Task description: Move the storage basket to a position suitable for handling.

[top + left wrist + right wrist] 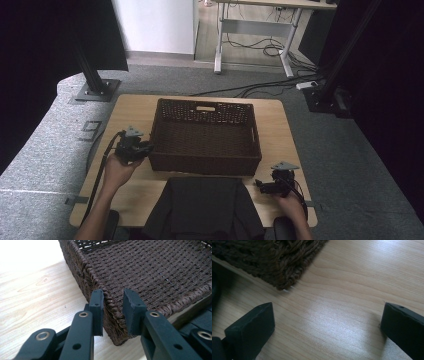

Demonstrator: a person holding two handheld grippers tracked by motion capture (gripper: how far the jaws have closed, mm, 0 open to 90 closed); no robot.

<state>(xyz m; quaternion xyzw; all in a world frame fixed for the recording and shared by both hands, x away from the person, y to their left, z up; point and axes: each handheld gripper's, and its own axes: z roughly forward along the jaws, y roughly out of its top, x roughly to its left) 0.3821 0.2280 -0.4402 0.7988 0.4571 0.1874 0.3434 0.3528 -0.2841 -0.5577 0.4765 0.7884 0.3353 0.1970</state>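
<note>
Dark brown wicker forms the rectangular basket (pixel 205 135), which stands at the middle of the pale wooden tabletop (pixel 280 130) with its long sides running across the high view and a slot handle in its far wall. The basket's interior is woven throughout.

Left hand-held gripper (pixel 142 148): held in the person's left hand (pixel 117 167) at the basket's near left corner. In the left gripper view, the left hand-held gripper (pixel 113 312) straddles the corner rim of the basket (pixel 155 272), one jaw outside the wall and the other inside, and the pads are clenched on the wicker wall between them. The tabletop (pixel 37 297) lies to the outer side of the wall.

Right hand-held gripper (pixel 263 186): held in the person's right hand (pixel 290 202) near the tabletop's near right corner, just beside the basket's near right corner but apart from it. In the right gripper view, the right hand-held gripper (pixel 327 320) is released, its jaws standing wide apart over the bare tabletop (pixel 342 290), with a corner of the basket (pixel 274 257) ahead at upper left.

A dark folded garment (pixel 202 205) lies on the tabletop's near edge, between the two forearms and just in front of the basket's near wall.
</note>
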